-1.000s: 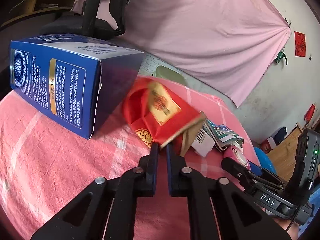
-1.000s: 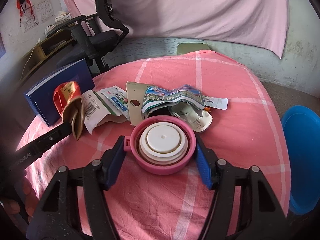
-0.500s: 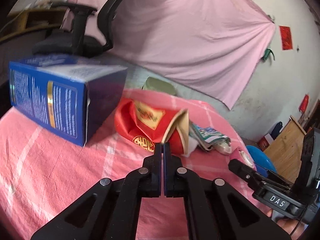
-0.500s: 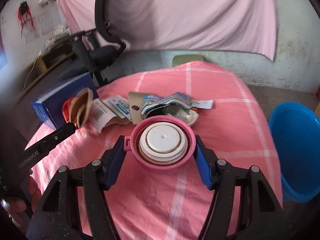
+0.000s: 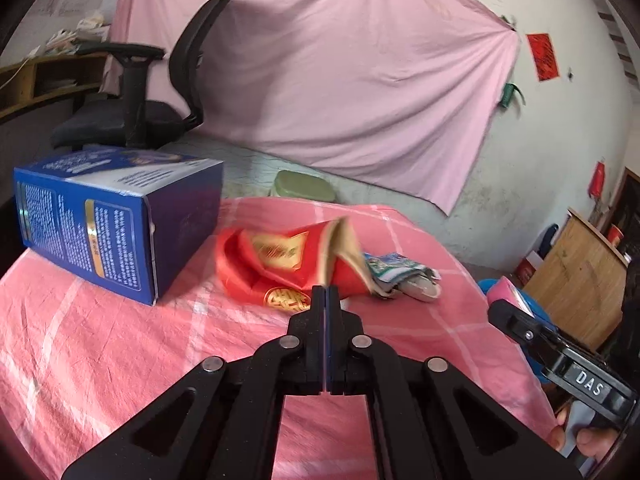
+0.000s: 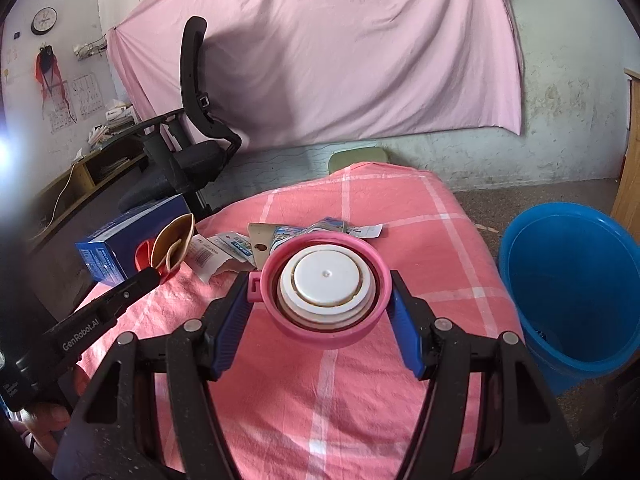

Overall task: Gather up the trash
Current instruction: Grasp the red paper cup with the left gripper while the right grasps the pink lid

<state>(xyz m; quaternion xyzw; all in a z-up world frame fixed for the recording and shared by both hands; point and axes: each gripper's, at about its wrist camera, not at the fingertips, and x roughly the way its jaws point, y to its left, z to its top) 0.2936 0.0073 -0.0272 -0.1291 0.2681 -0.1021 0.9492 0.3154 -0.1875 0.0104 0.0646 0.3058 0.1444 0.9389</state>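
My left gripper (image 5: 325, 294) is shut on the edge of a crumpled red and gold paper wrapper (image 5: 276, 268), which hangs blurred just above the pink checked tablecloth (image 5: 100, 352). The right wrist view shows the same wrapper (image 6: 172, 246) pinched at the left. My right gripper (image 6: 324, 304) is shut on a round pink lid with a white inner disc (image 6: 326, 284), its blue pads (image 6: 236, 312) pressing both sides. More wrappers (image 6: 280, 236) lie in a pile mid-table. A blue bucket (image 6: 572, 280) stands on the floor to the right of the table.
A blue carton (image 5: 116, 216) lies on the table's left side. Behind the table are a black office chair (image 6: 192, 152) and a green stool (image 5: 302, 186). A wooden cabinet (image 5: 576, 280) stands at the right. A hand (image 5: 580, 436) grips the right tool.
Both grippers have drawn back and risen with their loads. The red wrapper has come up off the cloth. The right view has swung right, and the blue bucket now shows in full.
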